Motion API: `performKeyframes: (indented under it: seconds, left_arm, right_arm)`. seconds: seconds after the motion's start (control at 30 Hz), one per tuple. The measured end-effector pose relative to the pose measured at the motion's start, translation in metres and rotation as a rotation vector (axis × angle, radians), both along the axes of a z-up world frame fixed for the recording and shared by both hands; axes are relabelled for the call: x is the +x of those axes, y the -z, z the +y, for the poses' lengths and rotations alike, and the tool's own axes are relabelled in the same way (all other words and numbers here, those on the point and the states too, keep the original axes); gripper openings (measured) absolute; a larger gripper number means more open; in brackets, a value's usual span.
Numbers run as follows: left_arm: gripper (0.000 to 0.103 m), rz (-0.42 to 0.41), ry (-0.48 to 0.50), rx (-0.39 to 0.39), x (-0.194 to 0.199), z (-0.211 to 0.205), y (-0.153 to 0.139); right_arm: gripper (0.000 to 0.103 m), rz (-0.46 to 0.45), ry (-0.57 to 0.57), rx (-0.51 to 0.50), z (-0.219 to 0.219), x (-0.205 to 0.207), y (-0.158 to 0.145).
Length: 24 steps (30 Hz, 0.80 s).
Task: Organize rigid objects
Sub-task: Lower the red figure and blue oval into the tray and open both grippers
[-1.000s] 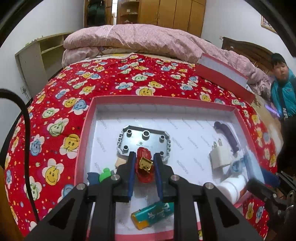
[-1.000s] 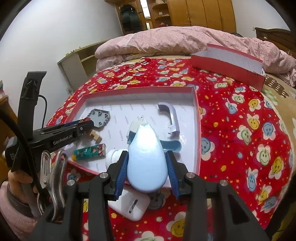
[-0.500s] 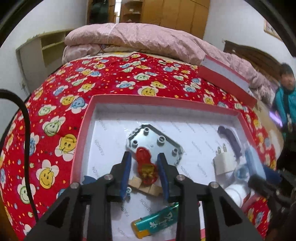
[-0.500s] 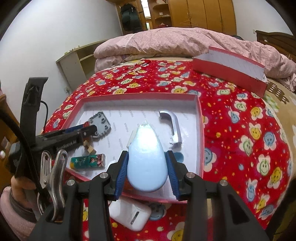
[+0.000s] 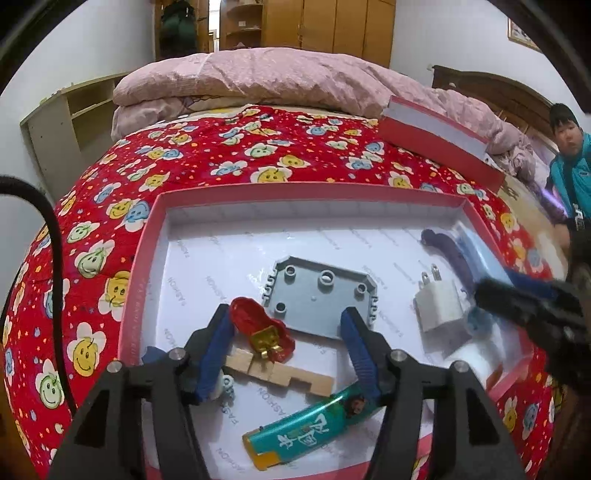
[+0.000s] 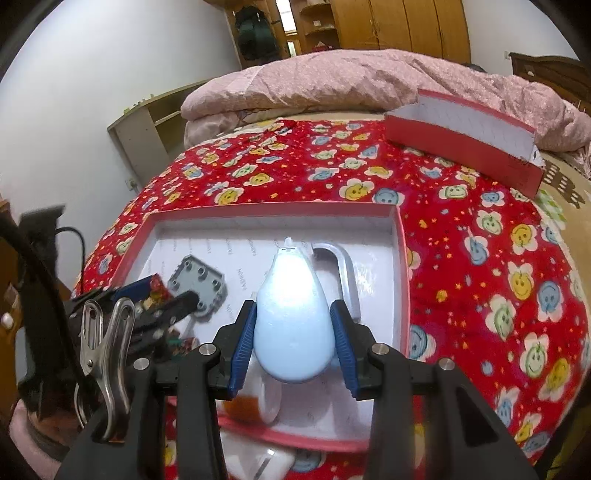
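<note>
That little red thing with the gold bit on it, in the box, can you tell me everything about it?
The red thing is small, shiny and looks like plastic, rounded at one end, wider at the other, with a gold metal clip on top. It lies flat inside the red-rimmed box, its wide end resting over a pale wooden block, beside a grey studded plate. The left gripper has just been opening; its blue fingers stand either side, the left one close against it, no longer squeezing it.

Ahead of the tools a bed spreads under a red smiley-flower bedspread, with a rolled pink quilt at its far end. Beyond stand wooden wardrobes; left, a pale open shelf unit against white walls; right, a dark headboard.
</note>
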<state>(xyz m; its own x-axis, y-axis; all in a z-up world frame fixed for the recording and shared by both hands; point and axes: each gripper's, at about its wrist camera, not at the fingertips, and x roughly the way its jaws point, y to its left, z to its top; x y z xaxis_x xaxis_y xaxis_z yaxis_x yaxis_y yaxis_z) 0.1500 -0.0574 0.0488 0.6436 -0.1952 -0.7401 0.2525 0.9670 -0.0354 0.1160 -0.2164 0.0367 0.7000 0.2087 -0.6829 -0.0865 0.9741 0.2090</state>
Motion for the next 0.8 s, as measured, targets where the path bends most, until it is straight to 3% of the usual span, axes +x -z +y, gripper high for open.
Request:
performKeyframes:
  seconds: [0.8]
  left_arm:
    - [0.074,0.004,0.005,0.024,0.0,-0.006,0.003]
  right_arm:
    - [0.041,0.041,-0.044,-0.037,0.011,0.059,0.015]
